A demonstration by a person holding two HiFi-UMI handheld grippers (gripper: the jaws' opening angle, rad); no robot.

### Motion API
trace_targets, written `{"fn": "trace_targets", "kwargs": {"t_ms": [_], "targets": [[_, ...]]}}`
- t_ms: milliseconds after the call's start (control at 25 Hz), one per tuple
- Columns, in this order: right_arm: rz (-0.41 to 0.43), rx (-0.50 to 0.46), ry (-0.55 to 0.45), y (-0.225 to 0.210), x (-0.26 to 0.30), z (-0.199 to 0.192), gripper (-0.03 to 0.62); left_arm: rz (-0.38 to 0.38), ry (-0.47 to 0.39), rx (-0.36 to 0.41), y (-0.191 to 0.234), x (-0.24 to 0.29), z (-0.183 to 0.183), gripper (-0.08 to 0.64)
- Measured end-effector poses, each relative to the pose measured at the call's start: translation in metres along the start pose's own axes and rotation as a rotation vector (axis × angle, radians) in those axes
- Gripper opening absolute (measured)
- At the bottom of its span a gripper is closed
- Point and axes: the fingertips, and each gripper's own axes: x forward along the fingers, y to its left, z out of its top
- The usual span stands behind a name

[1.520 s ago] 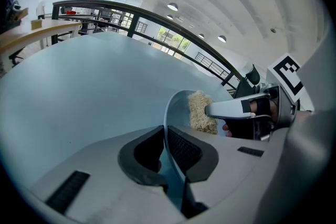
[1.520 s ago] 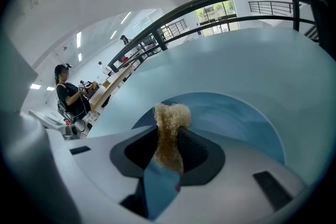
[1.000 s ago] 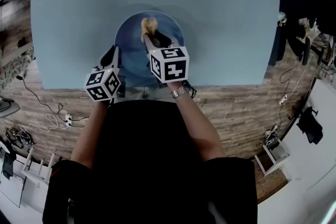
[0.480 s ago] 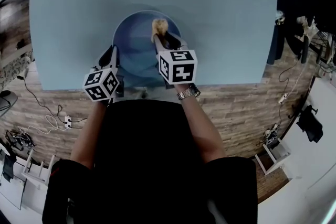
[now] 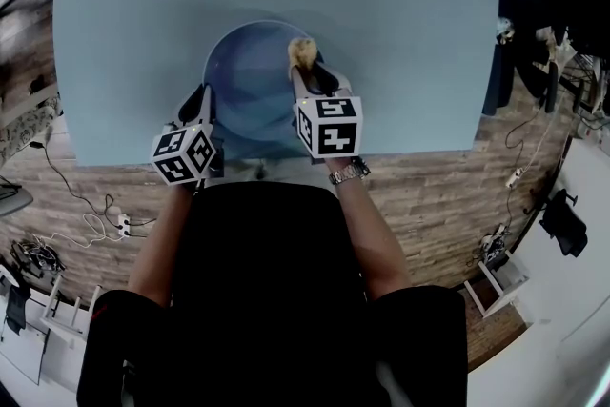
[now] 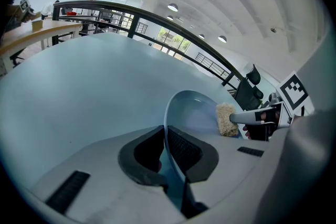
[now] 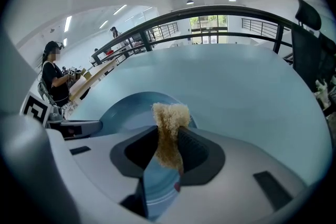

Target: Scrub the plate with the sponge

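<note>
Plate [image 5: 243,79] sits on the surface [image 5: 133,24], near rim clenched in left gripper [image 5: 203,102] fingers; right gripper [image 5: 311,73] fingers grasp the sponge [image 5: 302,50] at its far-right inside, so scrubbing appears under way, and the next stroke probably needs pressure swept across the centre.

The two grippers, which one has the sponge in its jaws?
The right gripper: its jaws pinch the tan sponge. The left gripper clamps the plate by its rim.
</note>
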Motion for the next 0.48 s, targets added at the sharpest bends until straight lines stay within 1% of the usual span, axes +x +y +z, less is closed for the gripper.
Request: {"fn": "trace_targets", "kwargs": {"t_ms": [360, 480], "targets": [[-0.041, -0.053, 0.019, -0.008, -0.009, -0.003, 0.117, -0.005, 0.000, 0.006, -0.001, 0.000, 0.001, 0.005], [-0.045, -0.047, 0.019, -0.007, -0.013, -0.003, 0.117, -0.007, 0.000, 0.006, -0.001, 0.000, 0.000, 0.005]]}}
